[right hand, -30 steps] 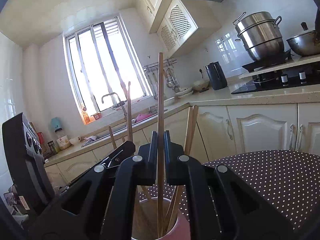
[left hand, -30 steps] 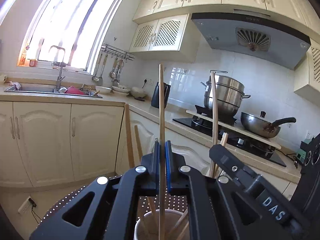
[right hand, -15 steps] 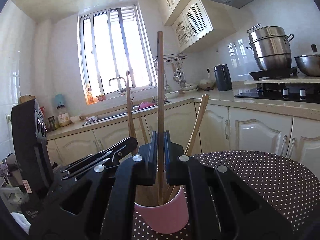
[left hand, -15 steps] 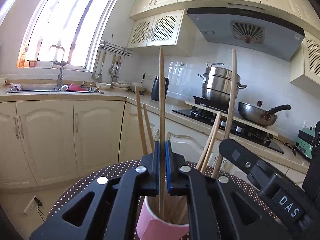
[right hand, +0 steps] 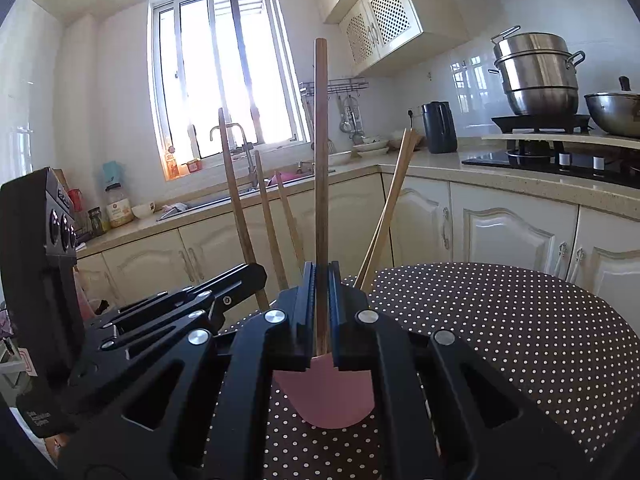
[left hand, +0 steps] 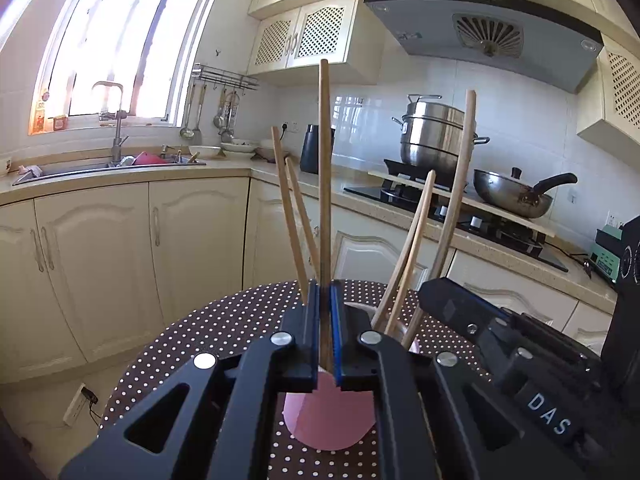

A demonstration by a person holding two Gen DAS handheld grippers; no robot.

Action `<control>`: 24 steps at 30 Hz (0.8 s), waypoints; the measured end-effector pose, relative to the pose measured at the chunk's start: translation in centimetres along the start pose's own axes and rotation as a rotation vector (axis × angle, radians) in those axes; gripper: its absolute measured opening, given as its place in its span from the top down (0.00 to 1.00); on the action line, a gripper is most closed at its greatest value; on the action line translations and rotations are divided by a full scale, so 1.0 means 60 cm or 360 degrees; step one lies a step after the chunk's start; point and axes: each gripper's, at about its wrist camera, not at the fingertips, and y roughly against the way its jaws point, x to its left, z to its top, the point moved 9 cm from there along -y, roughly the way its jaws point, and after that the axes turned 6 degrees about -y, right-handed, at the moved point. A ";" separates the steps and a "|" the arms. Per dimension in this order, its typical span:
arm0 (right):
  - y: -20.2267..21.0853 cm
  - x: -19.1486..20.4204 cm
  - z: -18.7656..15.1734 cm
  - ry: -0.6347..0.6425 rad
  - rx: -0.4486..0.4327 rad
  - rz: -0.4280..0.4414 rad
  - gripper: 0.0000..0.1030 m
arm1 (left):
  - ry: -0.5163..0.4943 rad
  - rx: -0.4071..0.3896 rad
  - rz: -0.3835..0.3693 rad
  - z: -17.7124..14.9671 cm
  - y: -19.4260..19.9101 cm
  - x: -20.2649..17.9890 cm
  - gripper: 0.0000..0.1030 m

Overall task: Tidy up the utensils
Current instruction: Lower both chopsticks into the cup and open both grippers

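A pink cup point(left hand: 328, 424) point(right hand: 332, 400) stands on a round brown table with white dots point(left hand: 200, 340) point(right hand: 500, 320), holding several wooden chopsticks point(left hand: 408, 256) point(right hand: 384, 216) that lean outward. My left gripper point(left hand: 325, 292) is shut on an upright chopstick point(left hand: 324, 168) just over the cup. My right gripper point(right hand: 321, 272) is shut on another upright chopstick point(right hand: 321, 160) above the same cup. Each gripper shows in the other's view, the right gripper point(left hand: 436, 292) at the right and the left gripper point(right hand: 252, 272) at the left. The cup's rim and both sticks' lower ends are hidden behind the jaws.
Cream cabinets and a stone counter point(left hand: 224, 168) run behind the table. On it are a sink with a tap point(left hand: 112, 120), a black kettle point(right hand: 440, 128), and a hob with a steel steamer pot point(left hand: 436, 136) and a wok point(left hand: 516, 196). A range hood point(left hand: 480, 36) hangs above.
Both grippers have come down and drawn back with their chopsticks. The view into the cup from above has become a side view of its pink wall below the jaws.
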 end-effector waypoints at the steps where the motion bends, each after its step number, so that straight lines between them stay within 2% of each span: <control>1: -0.002 -0.001 -0.004 -0.0003 0.0012 -0.0006 0.93 | 0.0002 0.0007 0.0000 -0.002 -0.001 0.001 0.95; 13: -0.009 -0.013 -0.021 -0.0053 0.0068 -0.0039 0.93 | 0.0038 0.0064 0.0016 -0.008 -0.001 0.017 0.93; 14: -0.008 -0.013 -0.020 -0.0060 0.0070 -0.0038 0.93 | 0.0040 0.0068 0.0015 -0.009 0.000 0.018 0.91; 17: -0.007 -0.013 -0.020 -0.0079 0.0084 -0.0037 0.93 | 0.0043 0.0062 0.0028 -0.007 0.007 0.022 0.74; 24: 0.005 -0.005 -0.013 -0.0108 0.0089 -0.0041 0.92 | 0.0050 0.0056 0.0038 0.001 0.026 0.030 0.73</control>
